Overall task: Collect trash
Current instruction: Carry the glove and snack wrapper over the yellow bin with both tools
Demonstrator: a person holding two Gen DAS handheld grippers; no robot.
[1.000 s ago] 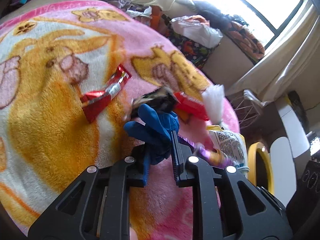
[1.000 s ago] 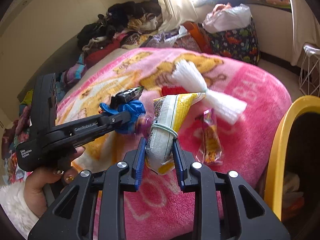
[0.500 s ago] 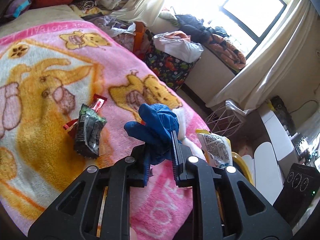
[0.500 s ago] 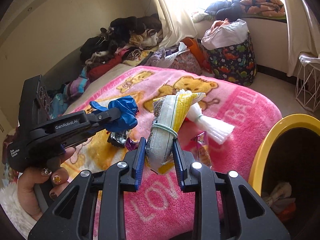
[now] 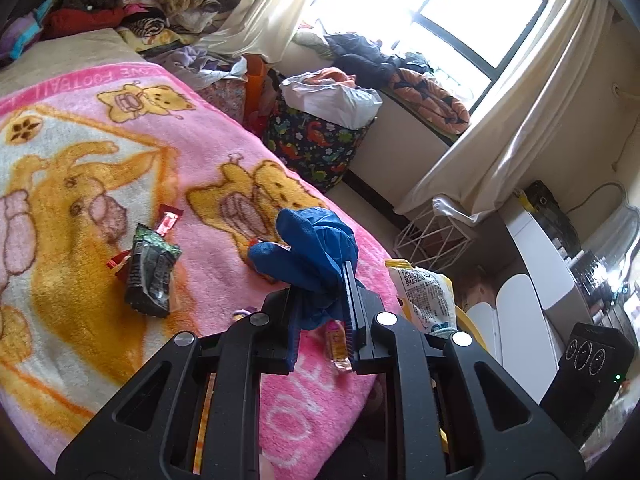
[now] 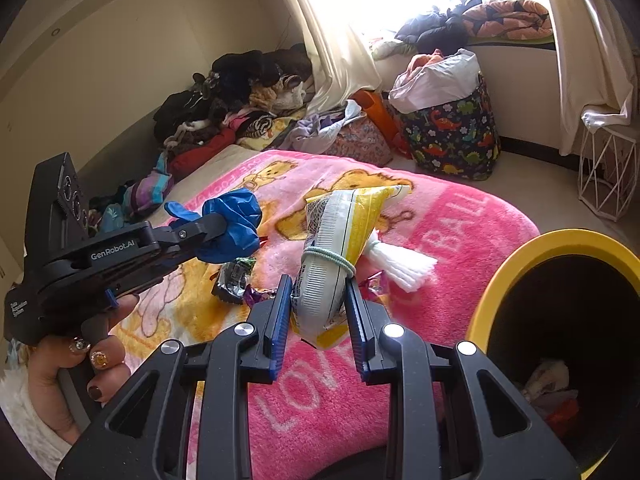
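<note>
Left gripper (image 5: 320,312): we've got it clamped on the blue glove (image 5: 312,252), up off the pink blanket (image 5: 200,168).
Right gripper (image 6: 318,312): pinching the yellow-white snack bag (image 6: 336,256) (rubber band round its middle), held just left of the yellow bin (image 6: 492,292).
Still on blanket: dark wrapper (image 5: 152,276), red wrapper (image 5: 168,218), white tassel (image 6: 400,266), w/ more bits nearby.
Bin: some trash inside.

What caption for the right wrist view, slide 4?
Right gripper clamps a banded snack bag near the yellow bin; left gripper holds a blue glove.
</note>
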